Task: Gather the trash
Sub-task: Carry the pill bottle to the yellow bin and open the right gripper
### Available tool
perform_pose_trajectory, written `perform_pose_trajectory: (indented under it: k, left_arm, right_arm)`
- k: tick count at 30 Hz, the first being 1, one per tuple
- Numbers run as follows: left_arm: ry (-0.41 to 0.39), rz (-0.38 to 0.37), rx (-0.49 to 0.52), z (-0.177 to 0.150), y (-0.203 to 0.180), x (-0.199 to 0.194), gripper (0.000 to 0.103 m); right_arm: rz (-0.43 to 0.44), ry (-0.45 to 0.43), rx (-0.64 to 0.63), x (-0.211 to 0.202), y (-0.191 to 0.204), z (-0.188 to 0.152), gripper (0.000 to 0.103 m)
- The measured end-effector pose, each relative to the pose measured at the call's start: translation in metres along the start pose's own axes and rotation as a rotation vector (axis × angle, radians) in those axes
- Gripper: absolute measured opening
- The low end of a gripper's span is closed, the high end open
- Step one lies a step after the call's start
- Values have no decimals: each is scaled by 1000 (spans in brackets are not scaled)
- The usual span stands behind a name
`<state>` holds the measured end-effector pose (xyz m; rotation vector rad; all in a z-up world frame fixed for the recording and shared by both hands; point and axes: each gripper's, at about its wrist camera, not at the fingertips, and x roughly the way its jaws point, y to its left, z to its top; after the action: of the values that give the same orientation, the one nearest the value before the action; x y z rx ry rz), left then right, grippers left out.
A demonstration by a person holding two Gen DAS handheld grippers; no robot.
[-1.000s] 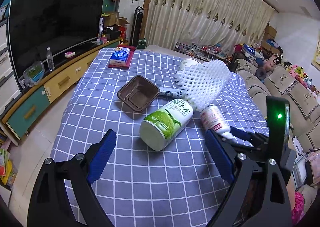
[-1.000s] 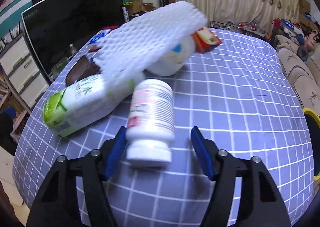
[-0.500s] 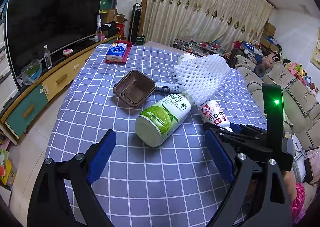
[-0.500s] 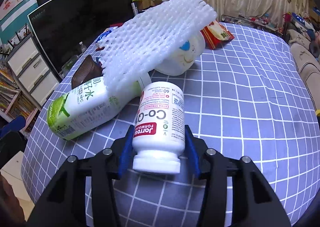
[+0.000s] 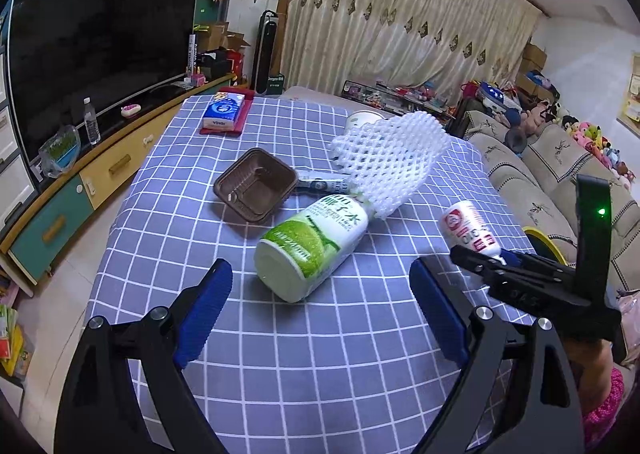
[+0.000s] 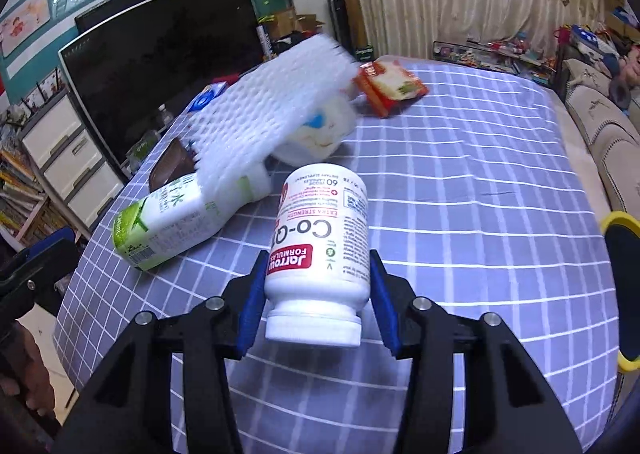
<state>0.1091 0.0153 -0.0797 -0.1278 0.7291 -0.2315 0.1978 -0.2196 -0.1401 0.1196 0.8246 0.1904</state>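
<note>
The supplement bottle [image 6: 318,254] is smooth white plastic with a glossy printed label. The green drink bottle [image 5: 310,250] has a shiny shrink-wrap look. The foam net [image 5: 388,164] is soft, spongy white mesh, and the brown tray [image 5: 256,190] is thin, slightly glossy plastic. The counter [image 5: 320,366] wears matt checked cloth. The tongs [image 6: 318,294] are matt black plastic with ribbed blue pads [image 6: 252,302].

We saw a large dark television [image 5: 100,50] above a yellow and teal cabinet [image 5: 72,194], where a small water bottle [image 5: 91,126] stood. Beige curtains [image 5: 400,38] hung behind; soft toys [image 5: 592,138] crowded the sofa [image 5: 552,174].
</note>
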Motion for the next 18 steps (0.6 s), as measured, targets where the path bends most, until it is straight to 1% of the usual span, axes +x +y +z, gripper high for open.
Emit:
perform_pose_trajectory:
  k: [5,7,13,14,18]
  left_arm:
    - [-1,-7,25,2,-15,3,89]
    - [0,-7,39,3,-22,4,89]
    - [11,-4,62,5,-37,12,89]
    - [14,-5,65,5,-40,14,89]
    - [23,-11,82,6,-56,22,89]
  right_arm:
    - [-21,-26,43,-20,-31,-1,46]
    - [-44,-40,56,-28,-48,-1,46]
    - [-188,-78,151,-59,-128,-8,46]
    - [-221,-81,186,-65,-150,-10,46]
    - [-335,-83,276,-73,-215,-21,46]
